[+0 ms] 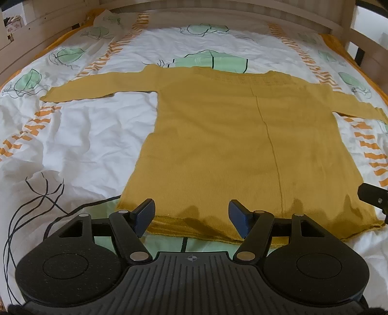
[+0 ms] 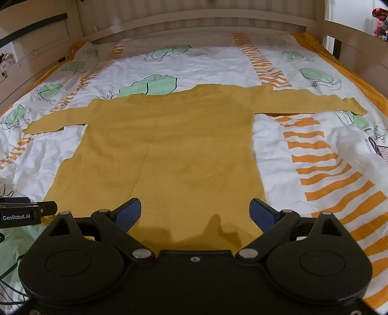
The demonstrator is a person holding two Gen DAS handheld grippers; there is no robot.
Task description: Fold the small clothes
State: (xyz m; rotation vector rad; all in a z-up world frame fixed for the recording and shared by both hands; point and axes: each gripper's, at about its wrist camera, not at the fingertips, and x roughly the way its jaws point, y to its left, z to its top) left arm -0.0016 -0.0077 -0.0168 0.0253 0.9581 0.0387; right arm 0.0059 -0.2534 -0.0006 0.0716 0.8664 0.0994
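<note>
one mustard-yellow knit sweater (image 1: 218, 135) spread flat on one bed, atop a white duvet (image 1: 80, 135) printed with green leaves and orange stripes. two sleeves stretched out sideways, one to each side; hem nearest both cameras, neckline toward the wooden bed frame (image 2: 194, 21). two tools, both over the hem edge: left tool (image 1: 191, 219) with jaws spread wide, nothing gripped, two blue pads (image 1: 145, 215) above the hem's left part; right tool (image 2: 195, 214) likewise released, pads apart over the hem's right part. one crease down the sweater's middle.
</note>
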